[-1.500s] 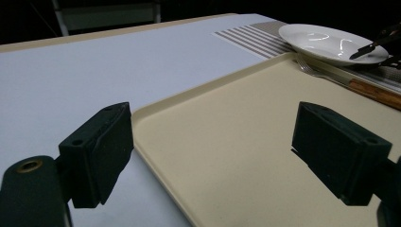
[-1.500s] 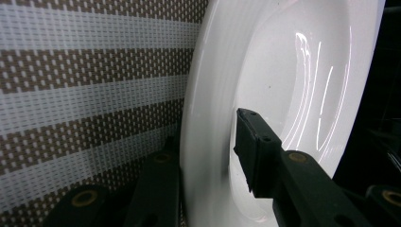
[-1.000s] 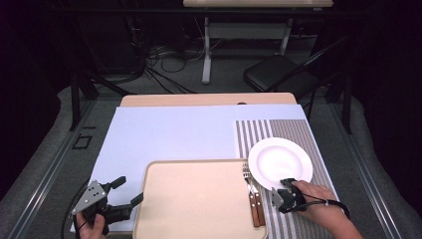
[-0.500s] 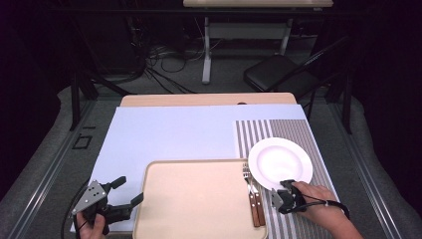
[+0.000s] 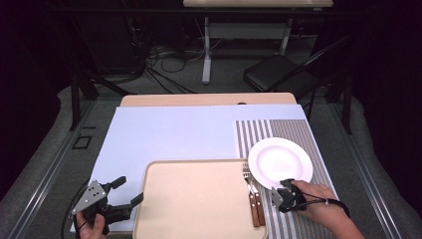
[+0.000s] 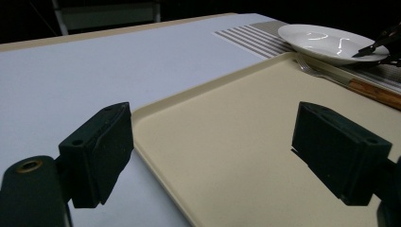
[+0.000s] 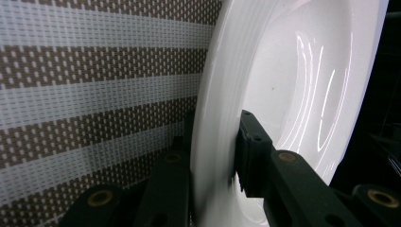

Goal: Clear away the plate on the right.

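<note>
Plate point(image 5: 280, 162) gripping is the work in hand: the right hand-held gripper point(image 5: 281, 191) has closed its jaws on the near rim of the white plate, one jaw under the rim and one over it, as the right gripper view makes plain. The plate lies on the striped placemat point(image 5: 293, 132) near the right edge of the tabletop point(image 5: 174, 132), just beside the beige tray point(image 5: 199, 199), and looks flat on the mat, not lifted. The left hand-held gripper point(image 5: 128, 191) holds nothing; its jaws stand wide apart and straddle the tray's left rim near the front left corner of the tabletop. A fork point(image 5: 247, 174) and another wooden-handled piece of cutlery lie along the tray's right side. My judgement: the grasp is made, while lifting and moving the plate, probably onto the tray, remain to be done. No brand, label or writing can be read anywhere.
</note>
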{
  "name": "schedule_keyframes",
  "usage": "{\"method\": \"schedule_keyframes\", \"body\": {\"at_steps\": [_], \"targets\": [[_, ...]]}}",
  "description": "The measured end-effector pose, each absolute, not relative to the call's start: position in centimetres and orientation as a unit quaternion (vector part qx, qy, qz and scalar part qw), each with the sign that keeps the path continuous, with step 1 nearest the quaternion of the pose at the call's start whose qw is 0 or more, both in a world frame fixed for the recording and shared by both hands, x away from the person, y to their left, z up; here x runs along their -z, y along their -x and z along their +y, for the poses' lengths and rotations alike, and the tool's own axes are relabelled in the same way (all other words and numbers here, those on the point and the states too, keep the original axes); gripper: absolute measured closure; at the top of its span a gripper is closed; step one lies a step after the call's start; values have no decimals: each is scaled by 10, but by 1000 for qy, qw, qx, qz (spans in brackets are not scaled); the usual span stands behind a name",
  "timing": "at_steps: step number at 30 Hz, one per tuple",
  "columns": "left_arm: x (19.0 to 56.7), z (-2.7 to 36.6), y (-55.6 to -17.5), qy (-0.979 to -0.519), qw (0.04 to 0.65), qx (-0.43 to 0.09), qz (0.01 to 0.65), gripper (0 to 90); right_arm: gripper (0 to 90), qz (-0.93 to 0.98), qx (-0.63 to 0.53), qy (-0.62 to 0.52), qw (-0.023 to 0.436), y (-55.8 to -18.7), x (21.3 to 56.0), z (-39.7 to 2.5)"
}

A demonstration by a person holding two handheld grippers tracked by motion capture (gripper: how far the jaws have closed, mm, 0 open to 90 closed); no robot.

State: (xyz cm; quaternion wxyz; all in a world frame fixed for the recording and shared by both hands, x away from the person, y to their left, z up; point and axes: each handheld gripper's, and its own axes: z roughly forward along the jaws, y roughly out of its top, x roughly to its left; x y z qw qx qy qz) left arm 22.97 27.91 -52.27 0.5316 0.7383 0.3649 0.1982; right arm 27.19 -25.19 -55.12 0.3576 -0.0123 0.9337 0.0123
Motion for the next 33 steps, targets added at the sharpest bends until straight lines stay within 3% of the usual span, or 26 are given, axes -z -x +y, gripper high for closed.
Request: {"method": "schedule_keyframes", "body": {"at_steps": [16, 18, 33], "targets": [[523, 279, -230, -738, 531, -198, 365, 138, 791, 938, -12, 11, 347, -277, 541, -253], [523, 279, -230, -739, 531, -198, 365, 138, 791, 945, 8, 6, 328, -278, 536, -252], [523, 280, -230, -739, 531, -198, 365, 138, 827, 940, -7, -13, 342, -283, 526, -252]]}}
